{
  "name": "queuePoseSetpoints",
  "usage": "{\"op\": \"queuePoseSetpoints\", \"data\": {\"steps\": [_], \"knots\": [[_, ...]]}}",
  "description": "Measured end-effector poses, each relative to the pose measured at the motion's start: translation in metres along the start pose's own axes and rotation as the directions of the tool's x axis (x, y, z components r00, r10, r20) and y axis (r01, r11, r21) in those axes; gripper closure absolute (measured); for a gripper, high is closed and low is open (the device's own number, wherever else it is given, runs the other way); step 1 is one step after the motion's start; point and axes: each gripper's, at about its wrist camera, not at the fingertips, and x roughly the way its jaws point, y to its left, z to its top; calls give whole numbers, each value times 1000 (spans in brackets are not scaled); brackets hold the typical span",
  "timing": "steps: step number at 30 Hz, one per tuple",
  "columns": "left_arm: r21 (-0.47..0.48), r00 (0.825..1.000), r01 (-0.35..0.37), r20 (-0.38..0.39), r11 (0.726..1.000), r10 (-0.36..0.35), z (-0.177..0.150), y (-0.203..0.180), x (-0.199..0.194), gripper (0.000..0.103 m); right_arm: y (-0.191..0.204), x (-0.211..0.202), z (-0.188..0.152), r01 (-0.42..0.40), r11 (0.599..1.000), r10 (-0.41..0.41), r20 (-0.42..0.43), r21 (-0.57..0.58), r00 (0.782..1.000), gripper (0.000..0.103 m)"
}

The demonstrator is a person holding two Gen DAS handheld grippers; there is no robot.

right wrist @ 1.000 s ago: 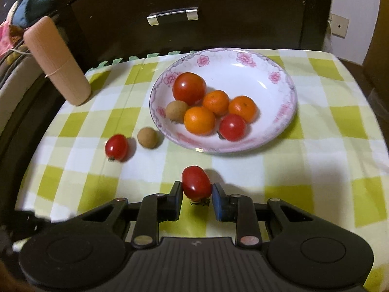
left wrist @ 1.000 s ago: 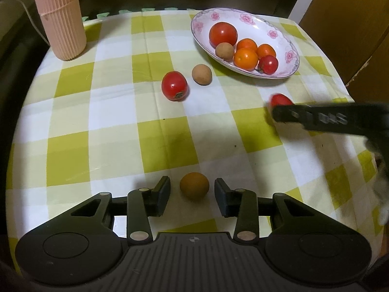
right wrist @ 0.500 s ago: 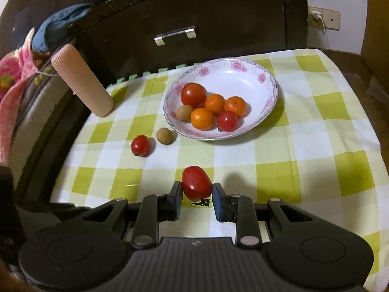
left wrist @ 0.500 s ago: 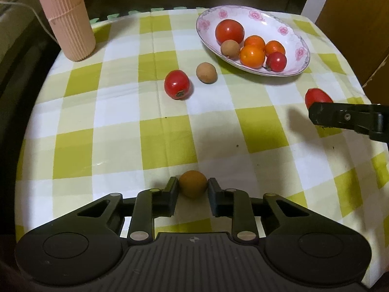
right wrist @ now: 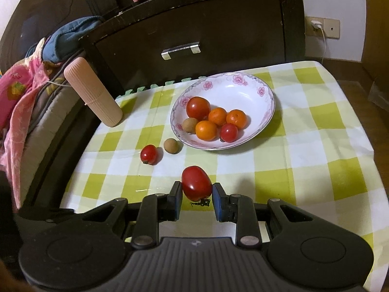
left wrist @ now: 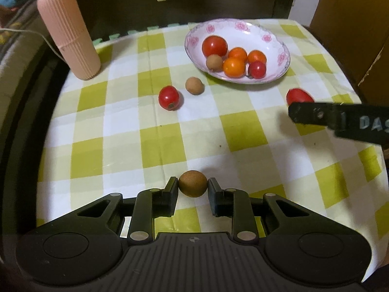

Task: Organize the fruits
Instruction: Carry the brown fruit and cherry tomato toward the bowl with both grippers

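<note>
Both grippers have lifted: left gripper (left wrist: 192,187) clamps my brown fruit (left wrist: 193,183), right gripper (right wrist: 197,192) clamps the tomato (right wrist: 196,183), whose underside I cannot see.

The left gripper (left wrist: 193,191) has closed on the brown fruit (left wrist: 193,183) and lifted it; the right gripper (right wrist: 197,197) has raised its red tomato (right wrist: 196,183) toward twelve o'clock.

Checked tablecloth (left wrist: 155,150), floral bowl (left wrist: 279,48), loose tomato (left wrist: 168,97), brown fruit (left wrist: 194,85), pink cylinder (left wrist: 70,34)
</note>
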Motion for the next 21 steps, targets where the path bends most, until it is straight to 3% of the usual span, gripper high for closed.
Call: {"op": "queuePoseSetpoints", "data": {"steps": [9, 21], "knots": [[-4, 998, 30, 59, 1000, -29, 14, -1, -20, 69, 2, -10, -3, 34, 999, -34, 12, 19, 999, 77], [-4, 992, 94, 80, 996, -93, 49, 1, -1, 69, -7, 5, 10, 69, 997, -69, 2, 40, 998, 77]]}}
